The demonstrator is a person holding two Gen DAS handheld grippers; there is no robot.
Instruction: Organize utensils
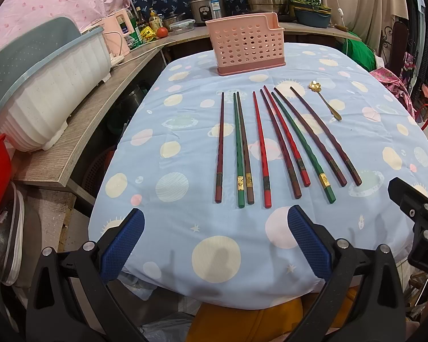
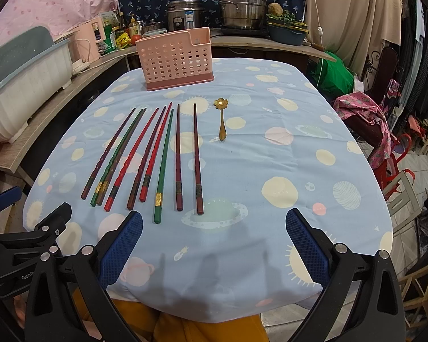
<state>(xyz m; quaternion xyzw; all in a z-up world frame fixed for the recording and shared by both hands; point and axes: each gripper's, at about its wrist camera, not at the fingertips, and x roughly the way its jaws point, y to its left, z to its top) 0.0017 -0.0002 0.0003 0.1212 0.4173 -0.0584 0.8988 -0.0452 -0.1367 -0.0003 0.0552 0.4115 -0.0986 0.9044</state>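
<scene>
My left gripper [image 1: 216, 222] and right gripper [image 2: 214, 223] hover over the near edge of the bench [image 2: 342, 131], both sets of jaws spread wide and holding nothing; nothing has been lifted yet, by my reading.

Just beyond my jaws, on the planet-print cloth, lie the chopsticks [image 1: 266, 154], thick ends toward me and tips pointing away. I count nine: two green, two bright red, and five in darker maroon or brown. Some lie touching or almost touching their neighbours, namely a green one against a brown one on the left and a dark one beside a red one near the middle; the rest lie apart.

To their right and a little farther off rests one small gold spoon [image 2: 222, 119], its flower-shaped bowl pointing away.

Farthest, near the back of the cloth, stands one pink perforated holder [image 1: 245, 44], upright and, as far as I can see, with nothing in it.

To do this first pick well, I judge I should start with a stick that lies apart, close my jaws across its thick banded end where it is least likely to roll or slip, and lift cleanly so the touching pairs are not dragged along. Then I carry it to the holder and lower it in upright.
</scene>
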